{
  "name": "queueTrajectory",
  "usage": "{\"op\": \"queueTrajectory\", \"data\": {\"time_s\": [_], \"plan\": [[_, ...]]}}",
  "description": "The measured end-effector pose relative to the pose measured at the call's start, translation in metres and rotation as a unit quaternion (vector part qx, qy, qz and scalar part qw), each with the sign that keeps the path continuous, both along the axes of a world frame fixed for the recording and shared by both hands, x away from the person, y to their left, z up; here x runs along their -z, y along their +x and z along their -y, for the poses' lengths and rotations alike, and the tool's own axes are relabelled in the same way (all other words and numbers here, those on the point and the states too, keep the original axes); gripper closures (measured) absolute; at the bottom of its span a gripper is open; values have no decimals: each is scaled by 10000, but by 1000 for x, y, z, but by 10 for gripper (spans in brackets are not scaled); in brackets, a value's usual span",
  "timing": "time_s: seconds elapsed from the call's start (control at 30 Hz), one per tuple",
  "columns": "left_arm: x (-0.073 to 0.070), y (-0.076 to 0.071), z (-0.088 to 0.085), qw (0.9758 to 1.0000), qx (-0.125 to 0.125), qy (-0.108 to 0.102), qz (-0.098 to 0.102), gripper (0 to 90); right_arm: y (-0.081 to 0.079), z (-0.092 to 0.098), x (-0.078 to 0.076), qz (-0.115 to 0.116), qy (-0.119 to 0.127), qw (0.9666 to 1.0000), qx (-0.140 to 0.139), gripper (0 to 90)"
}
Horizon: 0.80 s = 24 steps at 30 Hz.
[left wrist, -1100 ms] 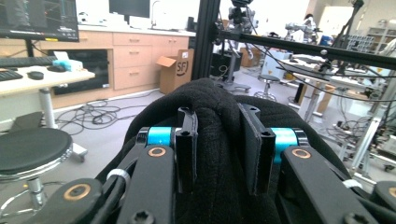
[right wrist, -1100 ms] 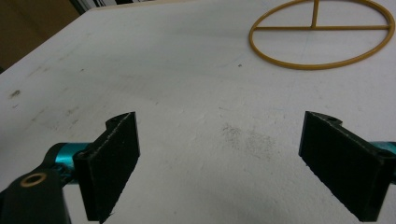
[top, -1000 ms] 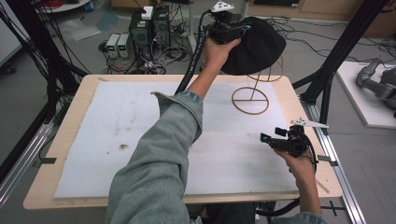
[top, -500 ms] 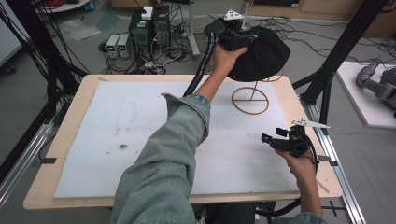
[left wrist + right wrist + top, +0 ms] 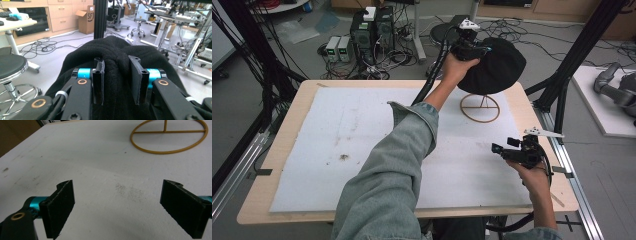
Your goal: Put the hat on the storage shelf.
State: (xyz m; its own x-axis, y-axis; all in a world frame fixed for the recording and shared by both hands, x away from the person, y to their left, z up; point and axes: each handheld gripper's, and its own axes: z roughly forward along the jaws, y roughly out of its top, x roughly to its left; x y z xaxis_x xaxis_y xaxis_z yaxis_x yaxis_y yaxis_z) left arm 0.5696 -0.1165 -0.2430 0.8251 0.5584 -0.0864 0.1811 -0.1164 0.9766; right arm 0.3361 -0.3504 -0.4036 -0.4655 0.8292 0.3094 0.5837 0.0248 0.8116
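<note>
A black knit hat [image 5: 498,69] hangs over a wooden stand whose ring base [image 5: 480,108] lies on the white mat; the stand's upright is hidden under the hat. My left gripper [image 5: 479,50] is at the hat's top left, shut on a fold of the fabric. In the left gripper view the pads [image 5: 98,85] pinch the hat [image 5: 115,52]; the jaws have just eased open a little with the fabric still between them. My right gripper [image 5: 498,148] hovers open over the mat's right side, with nothing between its jaws [image 5: 122,207]. The ring base [image 5: 170,135] lies ahead of it.
The white mat [image 5: 362,135] covers a wooden table [image 5: 287,125]. Black frame posts [image 5: 579,55] stand at the right rear corner and along the left. Computers, cables and a stool [image 5: 11,66] are on the floor behind the table.
My left gripper has carried the hat down and slightly right, so it now covers the stand's upright. The right gripper has stayed where it was.
</note>
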Motion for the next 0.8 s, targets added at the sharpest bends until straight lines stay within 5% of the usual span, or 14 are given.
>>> {"op": "queueTrajectory", "data": {"time_s": [0.8], "plan": [[9,5,0,9994,46,286,-187,566,1,1,1,-30,9,10000,17,123]]}}
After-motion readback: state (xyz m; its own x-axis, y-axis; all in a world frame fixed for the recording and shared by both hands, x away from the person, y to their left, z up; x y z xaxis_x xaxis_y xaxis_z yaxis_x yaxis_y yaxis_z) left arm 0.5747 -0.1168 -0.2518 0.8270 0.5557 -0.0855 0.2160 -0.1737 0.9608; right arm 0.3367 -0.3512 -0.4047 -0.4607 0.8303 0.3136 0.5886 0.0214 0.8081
